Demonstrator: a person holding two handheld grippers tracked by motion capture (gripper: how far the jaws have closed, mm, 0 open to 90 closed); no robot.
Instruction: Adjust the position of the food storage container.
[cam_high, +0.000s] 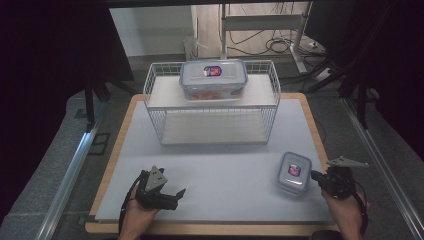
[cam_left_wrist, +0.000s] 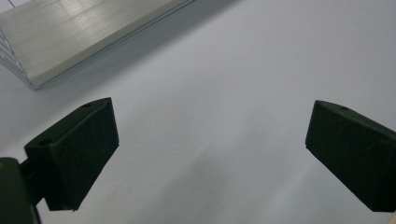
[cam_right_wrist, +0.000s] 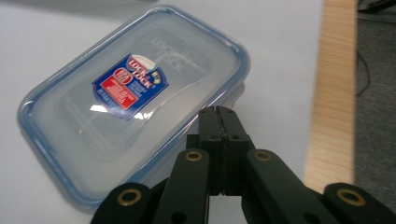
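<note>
A small clear food container (cam_high: 293, 172) with a blue-rimmed lid and a red and blue label lies on the grey mat at the front right. My right gripper (cam_high: 315, 175) is shut with nothing between its jaws, its tip right at the container's right side. In the right gripper view the pressed-together jaws (cam_right_wrist: 219, 112) sit at the edge of the container's lid (cam_right_wrist: 130, 102). My left gripper (cam_high: 181, 192) rests at the front left, open, with bare mat between its pads (cam_left_wrist: 79, 149). A larger lidded container (cam_high: 213, 79) stands on top of the white wire rack (cam_high: 212, 102).
The grey mat (cam_high: 220, 165) covers a wooden table (cam_high: 312, 117). The wire rack stands at the back centre, and its lower shelf board (cam_left_wrist: 70, 32) appears in the left gripper view. Cables and metal frames lie on the floor beyond.
</note>
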